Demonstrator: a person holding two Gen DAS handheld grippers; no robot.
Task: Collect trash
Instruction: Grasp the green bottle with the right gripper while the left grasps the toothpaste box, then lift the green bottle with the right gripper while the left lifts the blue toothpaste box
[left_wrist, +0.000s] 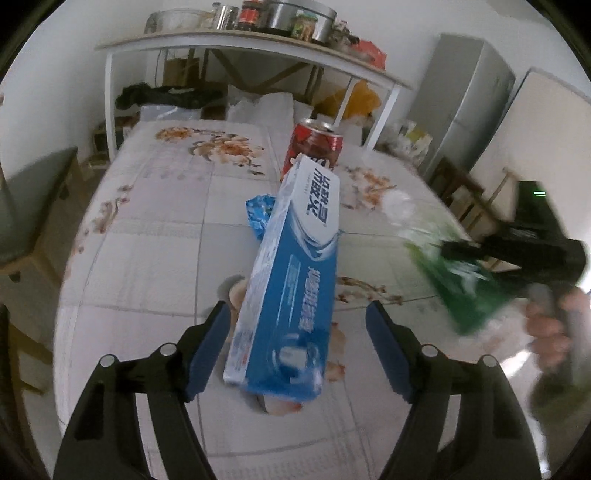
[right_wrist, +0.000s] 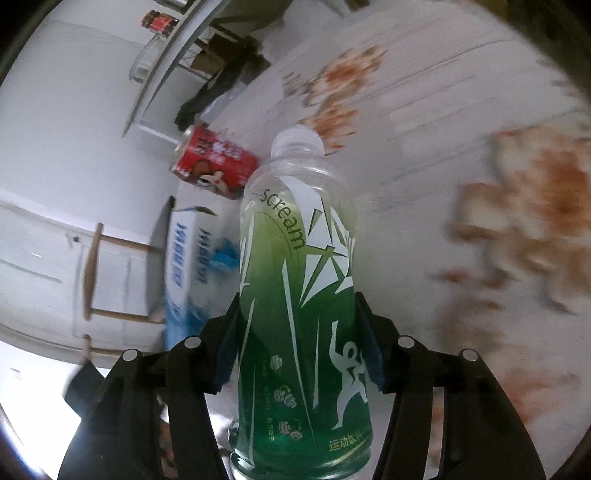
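While our right gripper (right_wrist: 301, 343) clamps the green bottle (right_wrist: 299, 295), our left gripper (left_wrist: 299, 332) straddles the blue box (left_wrist: 291, 280) at frame centre, its right pad clear.

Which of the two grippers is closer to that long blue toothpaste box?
Left. The left gripper has the toothpaste box between its fingers; the right gripper is off to its right, clamped on the green bottle.

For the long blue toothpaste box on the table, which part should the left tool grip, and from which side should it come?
Grip the blue toothpaste box across its narrow width near the close end, coming from above and from the near side. It lies flat and lengthwise between the pads of the left tool, which stand open around it, and the red can crowds its far end.
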